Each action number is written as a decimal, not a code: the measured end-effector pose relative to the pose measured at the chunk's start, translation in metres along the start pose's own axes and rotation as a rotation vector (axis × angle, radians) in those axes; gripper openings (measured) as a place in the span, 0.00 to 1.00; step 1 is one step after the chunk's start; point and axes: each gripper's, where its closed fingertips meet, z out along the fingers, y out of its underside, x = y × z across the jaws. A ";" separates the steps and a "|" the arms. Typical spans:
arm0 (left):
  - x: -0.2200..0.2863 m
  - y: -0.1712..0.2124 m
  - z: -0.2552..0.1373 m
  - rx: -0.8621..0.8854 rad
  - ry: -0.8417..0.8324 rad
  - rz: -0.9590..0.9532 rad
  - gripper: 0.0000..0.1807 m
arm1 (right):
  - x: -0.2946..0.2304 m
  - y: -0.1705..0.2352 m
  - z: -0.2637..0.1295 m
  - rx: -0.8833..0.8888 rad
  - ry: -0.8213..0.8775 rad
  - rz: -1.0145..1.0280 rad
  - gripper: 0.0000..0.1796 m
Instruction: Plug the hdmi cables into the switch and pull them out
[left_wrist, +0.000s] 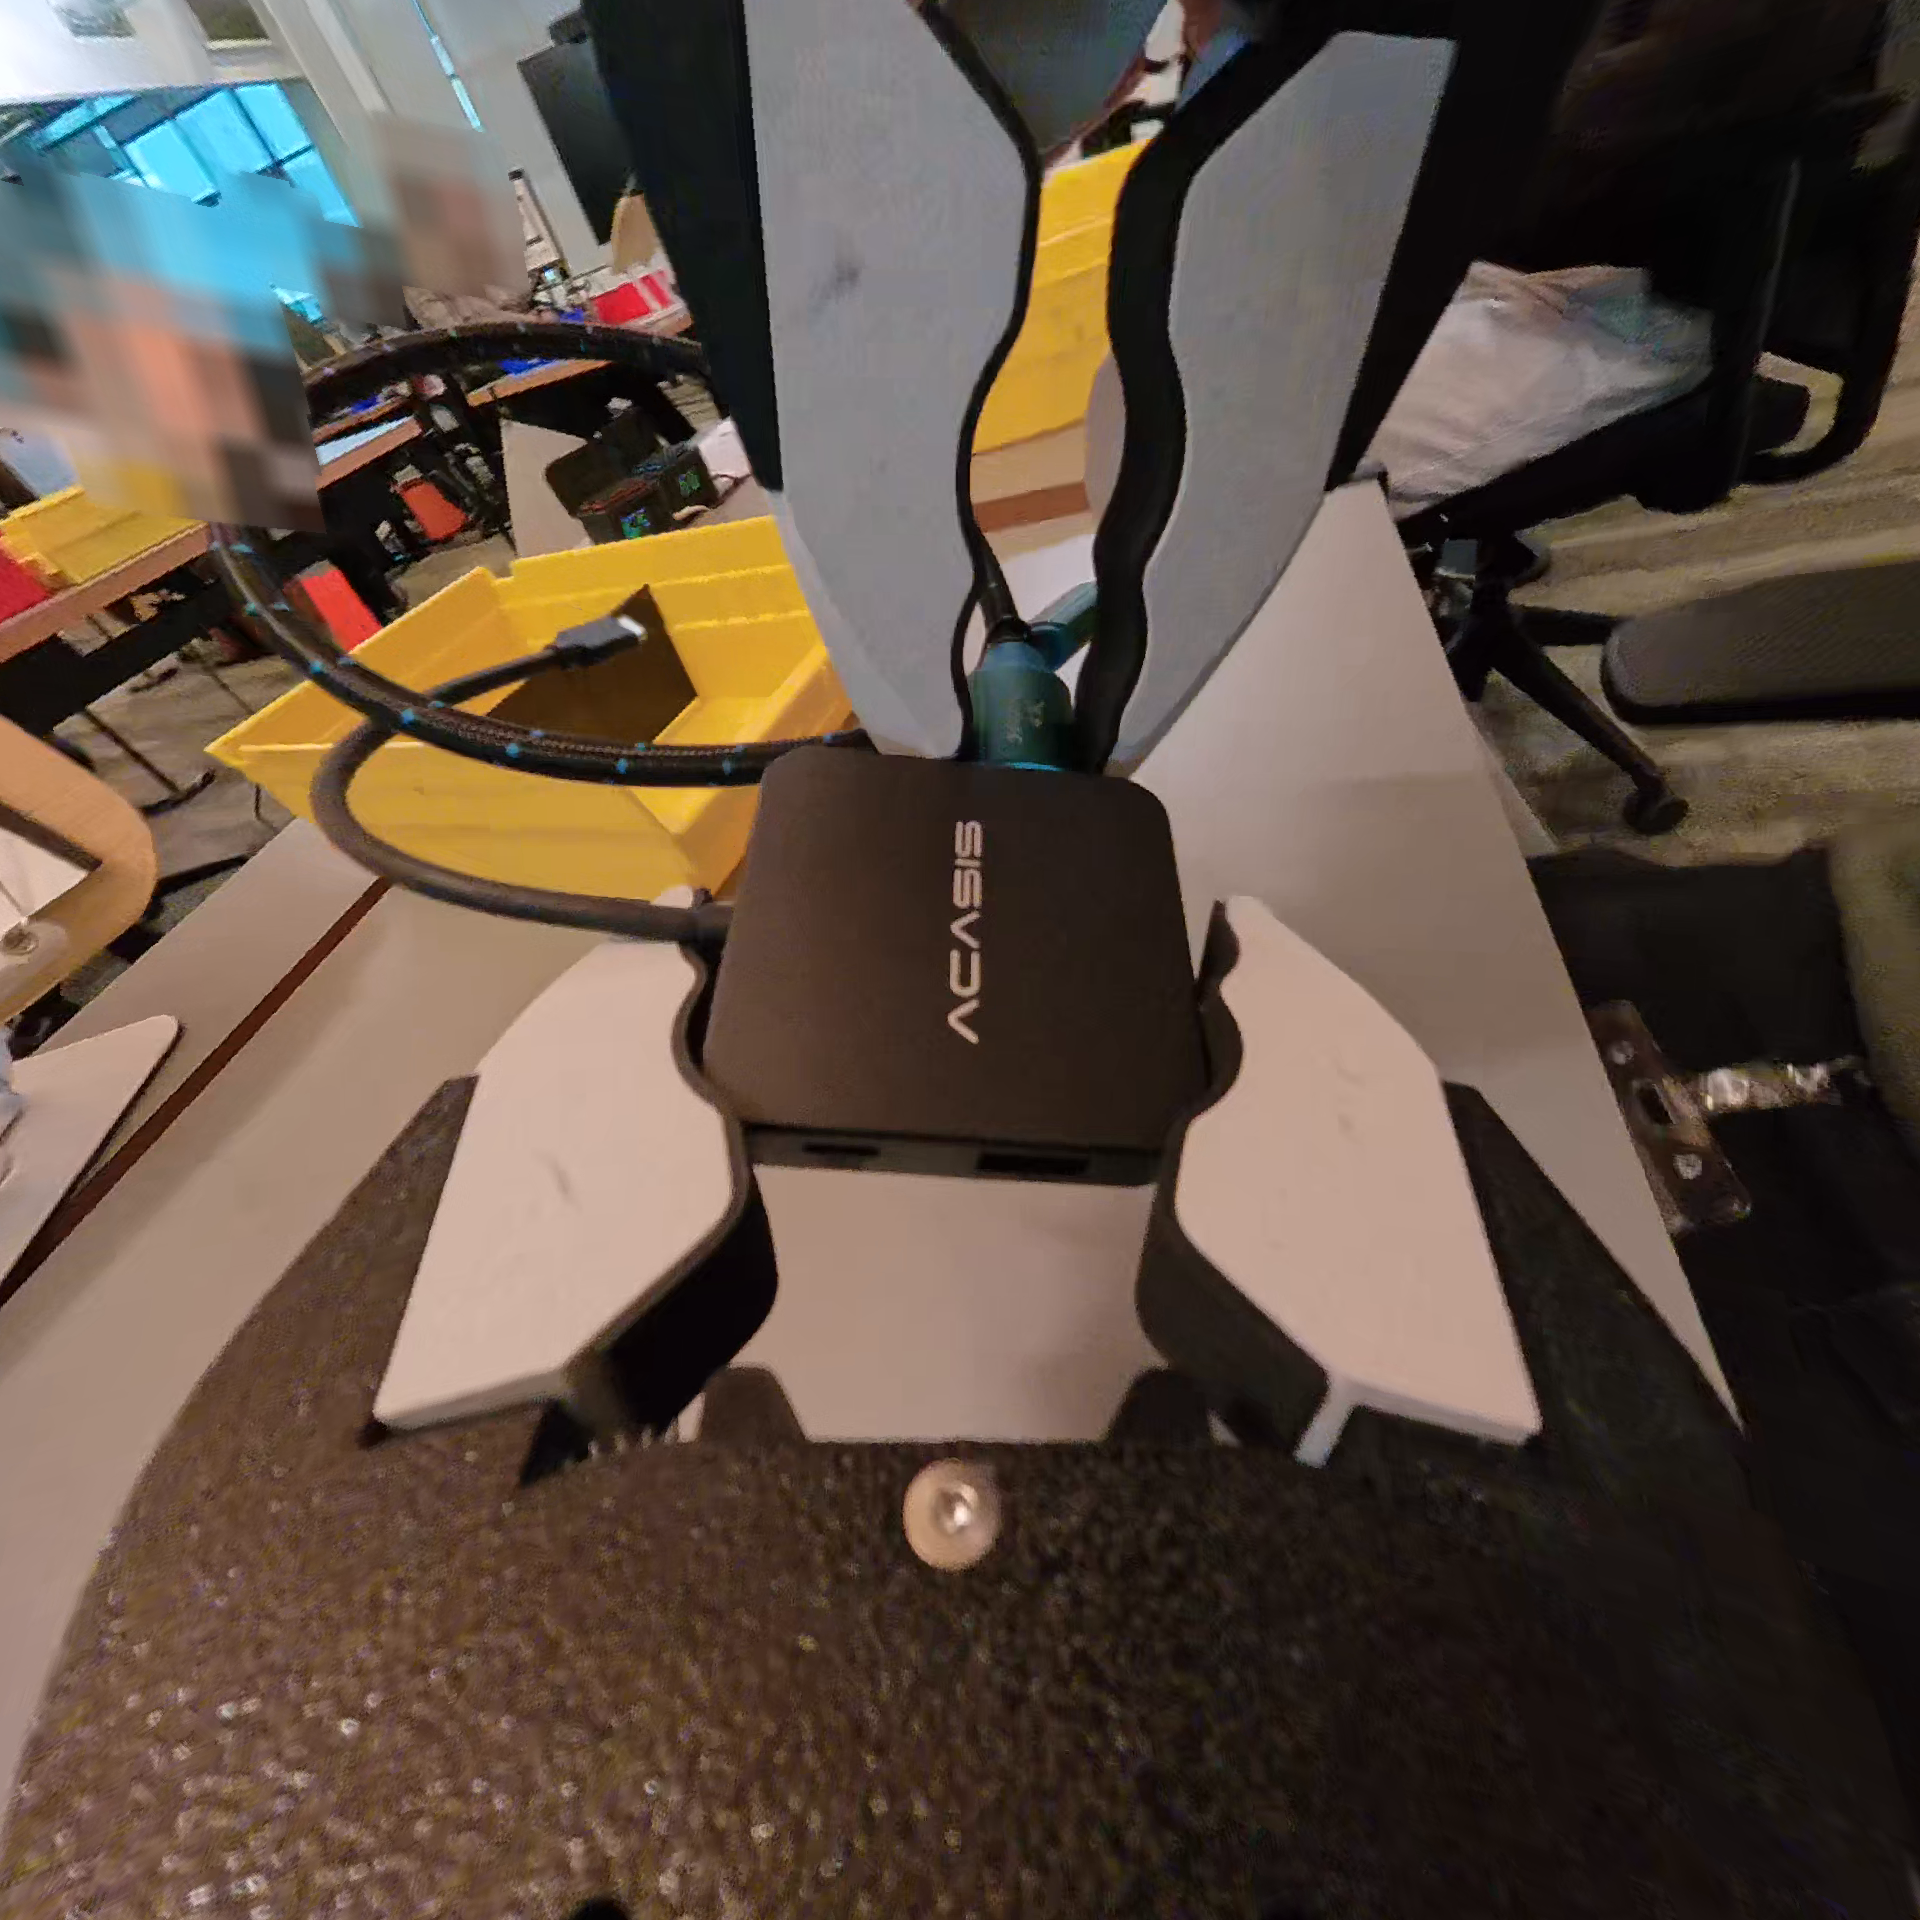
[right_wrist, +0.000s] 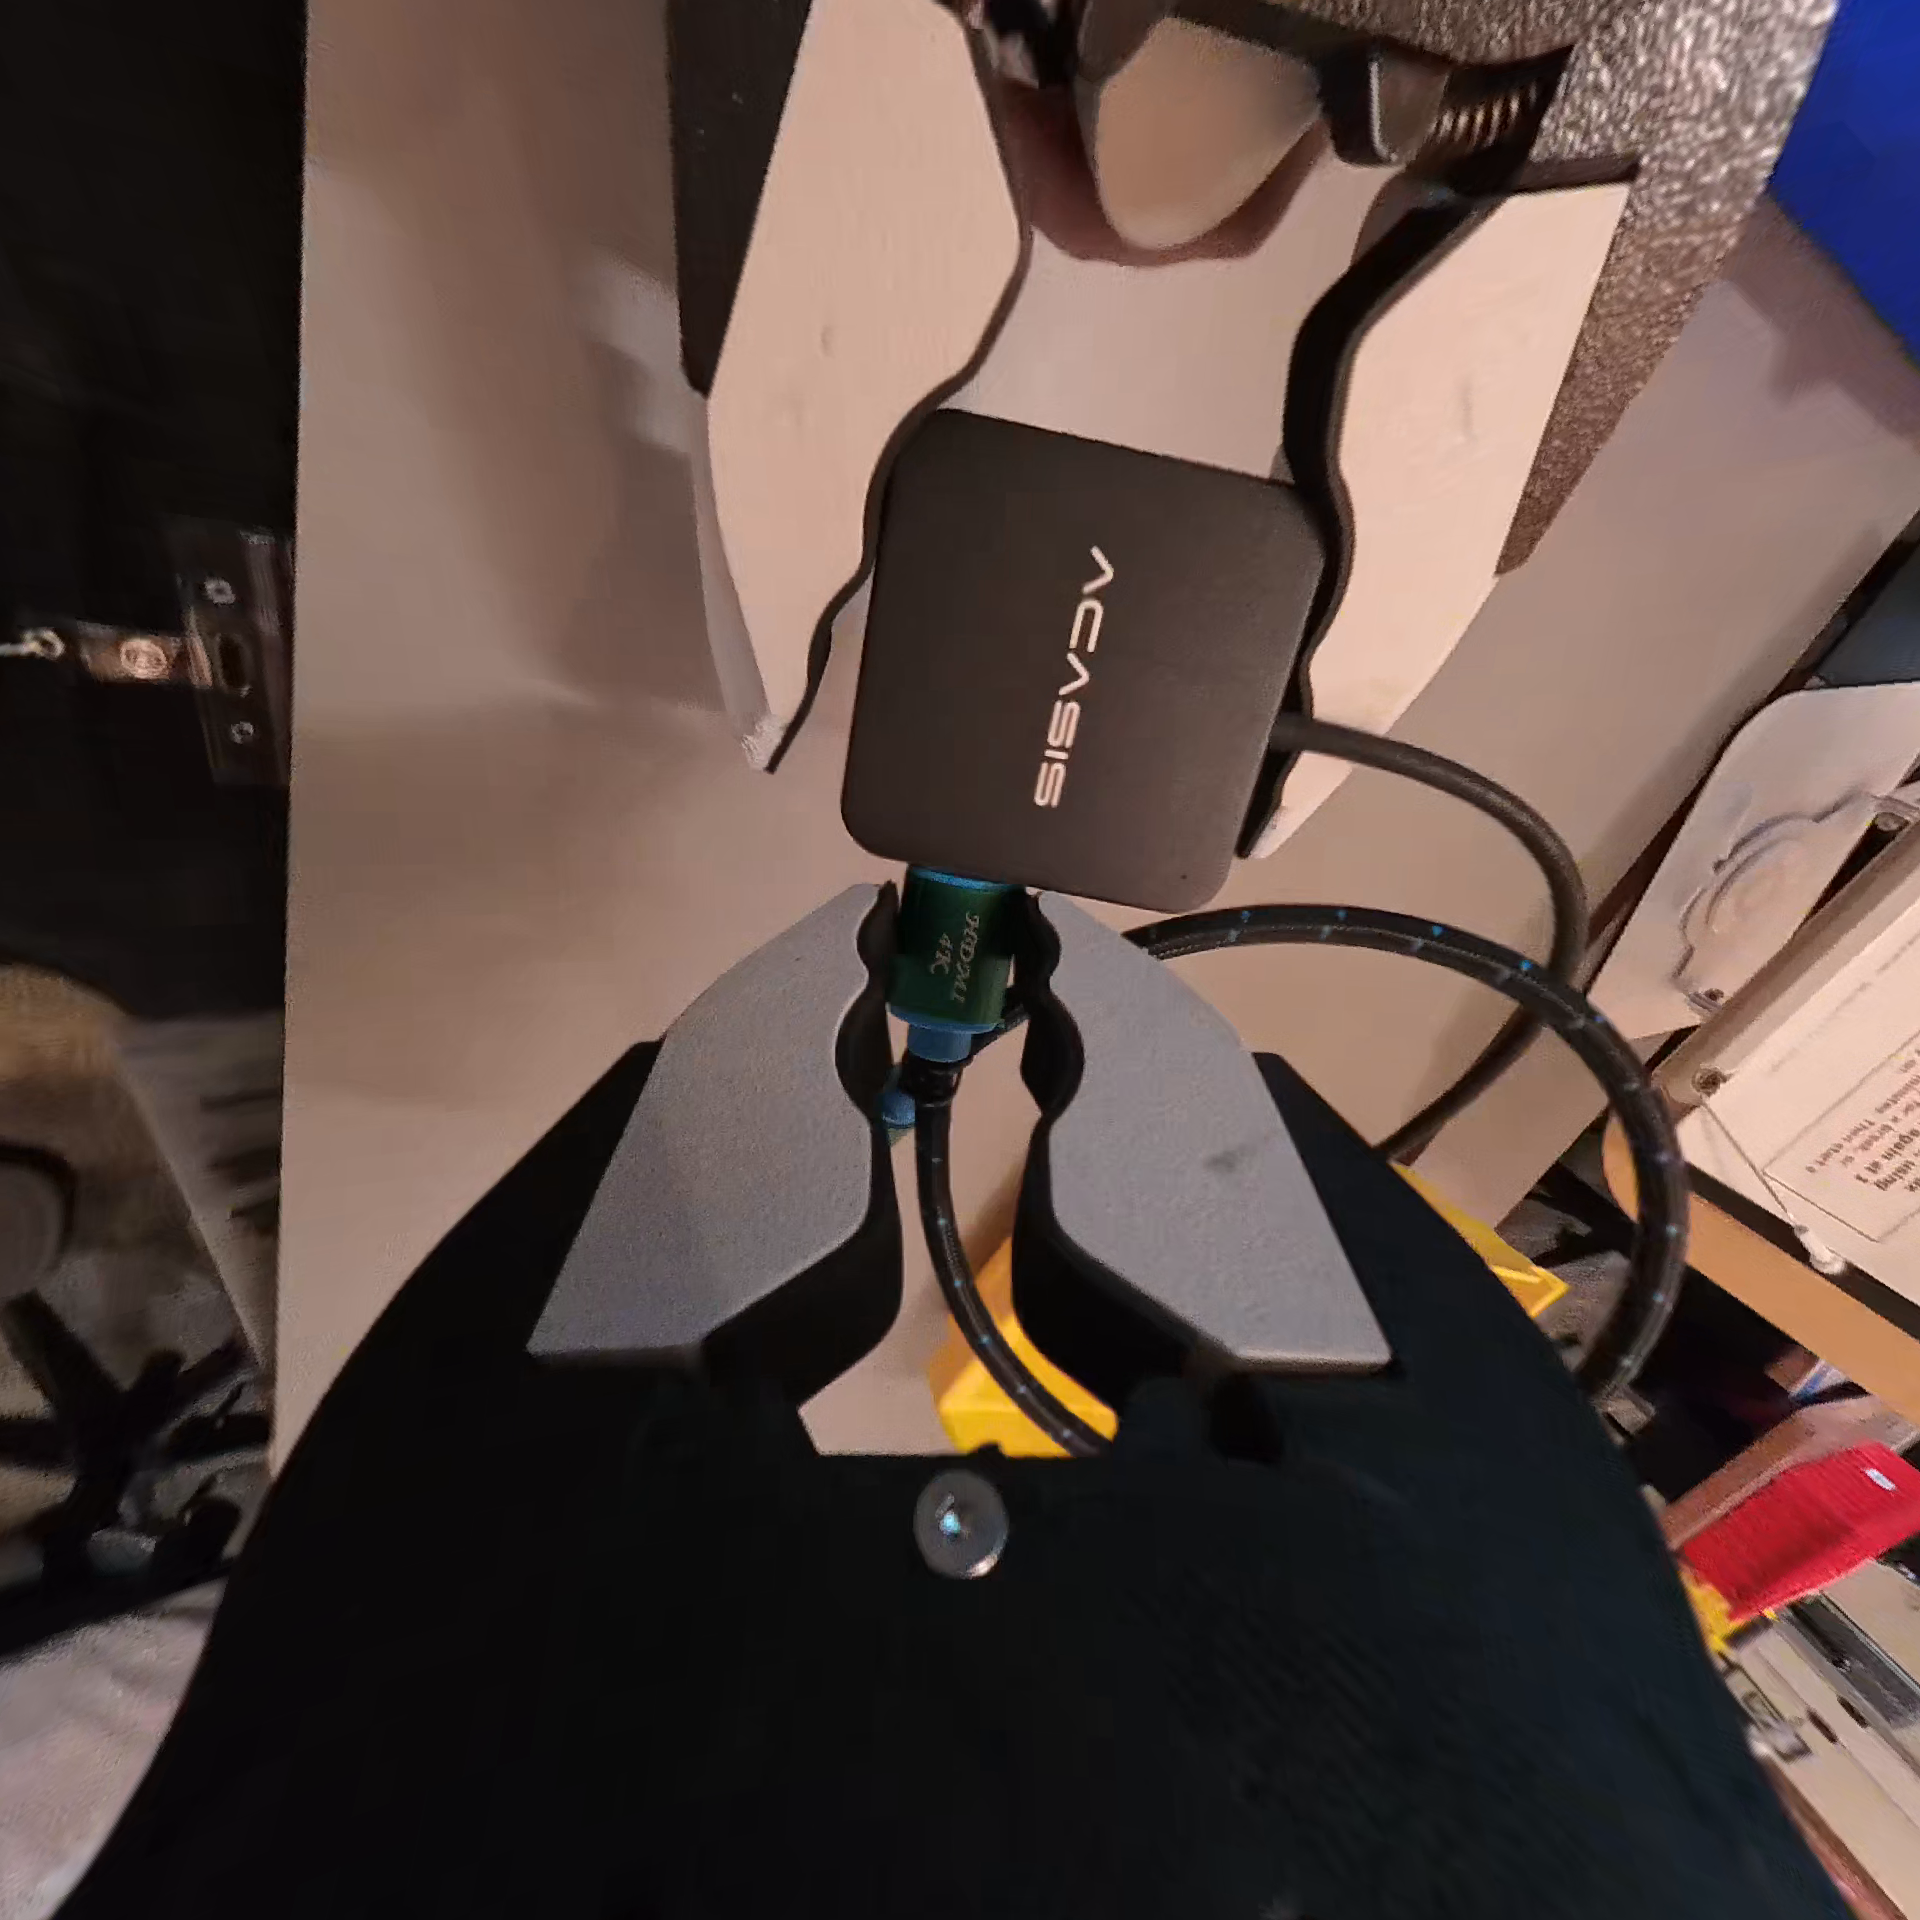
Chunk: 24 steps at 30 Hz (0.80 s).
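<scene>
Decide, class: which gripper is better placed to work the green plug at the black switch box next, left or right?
Right. The right gripper is shut on the green plug at the switch box edge; the left gripper is clamping the box, steadying it.

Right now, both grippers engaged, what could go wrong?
1. The left gripper holds the black switch only by its side edges; pushing or pulling could slide it.
2. The right gripper pinches the green HDMI plug near its tips; it may slip.
3. The braided cable loops nearby and could snag.

Yellow bins (left_wrist: 582, 769) beside white table (left_wrist: 1351, 831); office chair (left_wrist: 1621, 436) beyond.
</scene>
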 end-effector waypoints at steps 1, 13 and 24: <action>-0.004 -0.005 0.000 0.000 -0.023 -0.020 0.48 | 0.005 0.002 -0.005 0.003 -0.010 0.006 0.12; -0.081 -0.023 -0.123 0.190 -0.323 -0.152 0.48 | 0.114 0.185 -0.080 0.390 0.317 0.971 0.07; -0.073 -0.003 -0.101 0.123 -0.251 -0.163 0.48 | 0.118 0.255 -0.020 0.556 0.489 1.419 0.06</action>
